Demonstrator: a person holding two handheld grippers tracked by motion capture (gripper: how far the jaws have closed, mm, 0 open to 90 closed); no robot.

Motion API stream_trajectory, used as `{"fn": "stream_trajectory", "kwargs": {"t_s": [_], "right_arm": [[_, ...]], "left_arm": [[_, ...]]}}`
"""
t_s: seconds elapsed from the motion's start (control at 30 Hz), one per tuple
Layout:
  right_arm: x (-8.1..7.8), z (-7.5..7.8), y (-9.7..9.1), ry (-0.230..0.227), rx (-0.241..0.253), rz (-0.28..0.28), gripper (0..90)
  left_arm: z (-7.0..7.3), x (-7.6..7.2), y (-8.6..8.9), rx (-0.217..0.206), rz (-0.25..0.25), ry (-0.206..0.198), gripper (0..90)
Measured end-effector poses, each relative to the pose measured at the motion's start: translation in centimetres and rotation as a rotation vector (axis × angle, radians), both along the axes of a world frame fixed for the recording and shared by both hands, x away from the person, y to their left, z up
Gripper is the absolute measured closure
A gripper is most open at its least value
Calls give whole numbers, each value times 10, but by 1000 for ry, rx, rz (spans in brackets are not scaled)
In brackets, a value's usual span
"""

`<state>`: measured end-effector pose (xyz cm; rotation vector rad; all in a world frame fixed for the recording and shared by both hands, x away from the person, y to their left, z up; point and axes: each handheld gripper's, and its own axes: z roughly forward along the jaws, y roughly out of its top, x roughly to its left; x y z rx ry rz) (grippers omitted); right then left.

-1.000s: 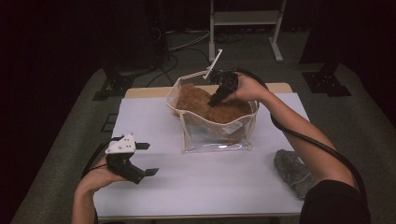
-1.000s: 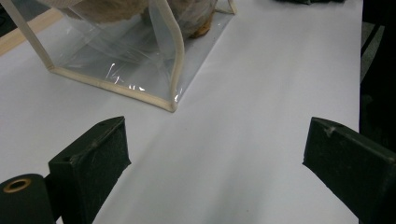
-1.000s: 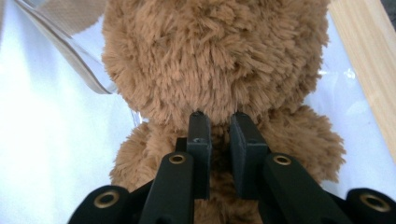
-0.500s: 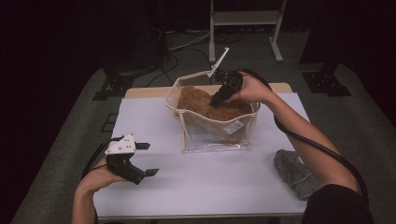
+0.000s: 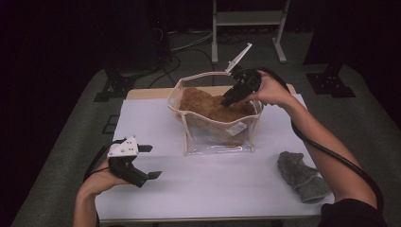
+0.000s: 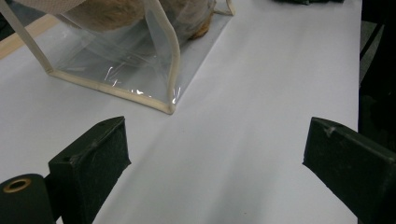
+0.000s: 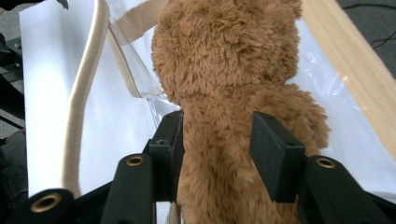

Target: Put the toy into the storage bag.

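A white-topped table (image 5: 198,189) with a pale wooden far edge sits on grey carpet (image 5: 66,156). Beyond the far edge, darkness swallows the room. A light metal stand (image 5: 248,21) rises there, cables (image 5: 189,45) snaking across the floor, black stand feet (image 5: 113,87) flanking both far corners.

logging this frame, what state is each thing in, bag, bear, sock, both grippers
bag: upright, top open
bear: brown plush, inside the bag
sock: crumpled, flat on the table
left gripper: open, nothing between the jaws
right gripper: jaws have just been opening, bear between them
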<state>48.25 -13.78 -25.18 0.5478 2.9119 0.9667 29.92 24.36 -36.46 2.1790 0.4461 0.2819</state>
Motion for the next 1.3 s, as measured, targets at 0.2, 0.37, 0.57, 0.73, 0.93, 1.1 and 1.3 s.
{"fn": "stream_trajectory", "kwargs": {"t_s": [0.2, 0.37, 0.57, 0.73, 0.93, 1.1, 1.3], "right_arm": [[-8, 6, -14, -7, 25, -11, 521], [-15, 10, -27, -20, 60, -20, 505], [-22, 15, -40, -30, 75, -42, 489], [-30, 20, -55, -40, 101, -64, 473], [-38, 22, -69, -43, 115, -80, 453], [-44, 22, -81, -41, 132, -99, 446], [-50, 21, -92, -33, 146, -117, 435]], "left_arm": [[0, -1, -1, -1, -2, -4, 59], [-1, -1, -1, 1, 3, 0, 59], [0, -2, -2, -1, 0, -5, 59], [-1, -2, -2, -2, 4, 1, 59], [-2, -1, -2, 0, -2, 1, 59], [-3, 0, -2, 0, -2, 3, 59], [-3, 0, -2, 0, 0, 8, 59]]}}
